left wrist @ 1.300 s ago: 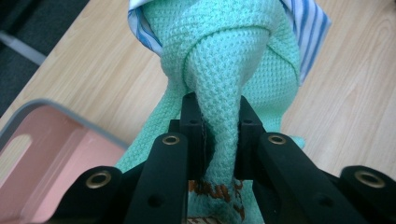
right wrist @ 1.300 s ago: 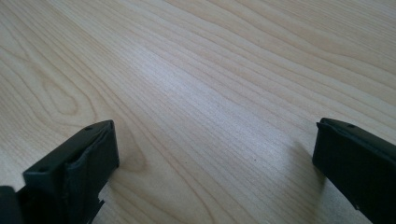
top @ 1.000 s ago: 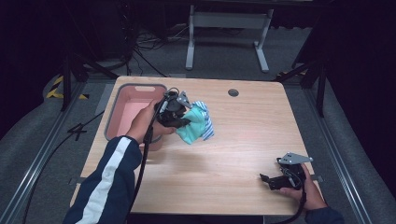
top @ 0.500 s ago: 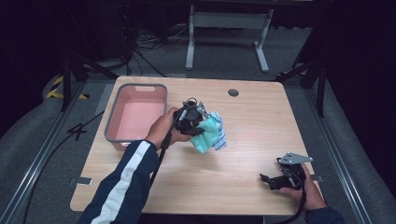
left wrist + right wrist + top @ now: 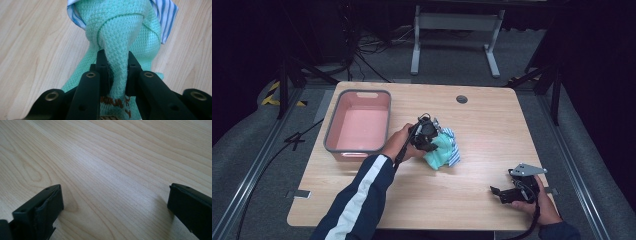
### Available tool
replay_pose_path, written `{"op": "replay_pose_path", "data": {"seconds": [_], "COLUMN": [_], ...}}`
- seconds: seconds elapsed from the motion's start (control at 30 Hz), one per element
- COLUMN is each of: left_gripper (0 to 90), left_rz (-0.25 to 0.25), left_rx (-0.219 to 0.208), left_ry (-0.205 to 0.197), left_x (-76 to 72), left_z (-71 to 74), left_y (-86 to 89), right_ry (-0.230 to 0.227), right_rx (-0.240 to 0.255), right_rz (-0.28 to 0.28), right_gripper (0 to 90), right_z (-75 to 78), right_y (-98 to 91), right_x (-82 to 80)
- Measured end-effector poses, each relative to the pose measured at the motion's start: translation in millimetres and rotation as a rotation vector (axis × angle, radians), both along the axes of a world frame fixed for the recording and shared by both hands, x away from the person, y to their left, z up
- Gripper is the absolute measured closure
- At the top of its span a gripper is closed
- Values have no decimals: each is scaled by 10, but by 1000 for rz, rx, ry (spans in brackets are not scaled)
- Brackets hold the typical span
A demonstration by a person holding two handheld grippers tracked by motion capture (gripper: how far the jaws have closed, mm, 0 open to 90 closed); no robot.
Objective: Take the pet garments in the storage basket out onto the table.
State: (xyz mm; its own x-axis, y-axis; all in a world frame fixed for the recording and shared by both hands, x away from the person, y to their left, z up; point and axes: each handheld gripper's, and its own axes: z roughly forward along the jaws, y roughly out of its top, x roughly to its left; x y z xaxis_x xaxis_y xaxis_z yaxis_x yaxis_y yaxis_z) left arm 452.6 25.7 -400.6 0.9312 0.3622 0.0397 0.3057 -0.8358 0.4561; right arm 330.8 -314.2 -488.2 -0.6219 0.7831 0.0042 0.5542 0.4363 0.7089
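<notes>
Wooden table, dark room beyond. Left gripper is clamped on a fold of the green knit, mid-table, right of the bin. Judged light, soft and limp; pinching a bunched fold suits. Since the earlier frame it has moved away from the bin and down. Right gripper rests wide, empty.

Desk surface mostly open. Obstacles: pink bin at far left, raised rim; bundled green cloth mid-desk, just right of the bin. Narrow gap between bin and cloth taken by the left hand. Broad bare wood between cloth and right claw; far right corner free.
</notes>
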Motion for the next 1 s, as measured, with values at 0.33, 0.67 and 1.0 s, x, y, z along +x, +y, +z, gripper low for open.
{"op": "replay_pose_path", "data": {"seconds": [0.33, 0.67, 1.0], "left_gripper": [736, 530, 313], "left_rz": [-6, 26, 45], "left_rx": [61, 46, 34], "left_ry": [7, -11, -63], "left_x": [-30, -66, -135], "left_z": [-225, -175, -18], "left_y": [-98, -68, -7], "right_ry": [0, 0, 0], "right_rx": [0, 0, 0], "right_rz": [0, 0, 0], "right_gripper": [5, 5, 5], "right_z": [0, 0, 0], "right_y": [0, 0, 0], "right_x": [0, 0, 0]}}
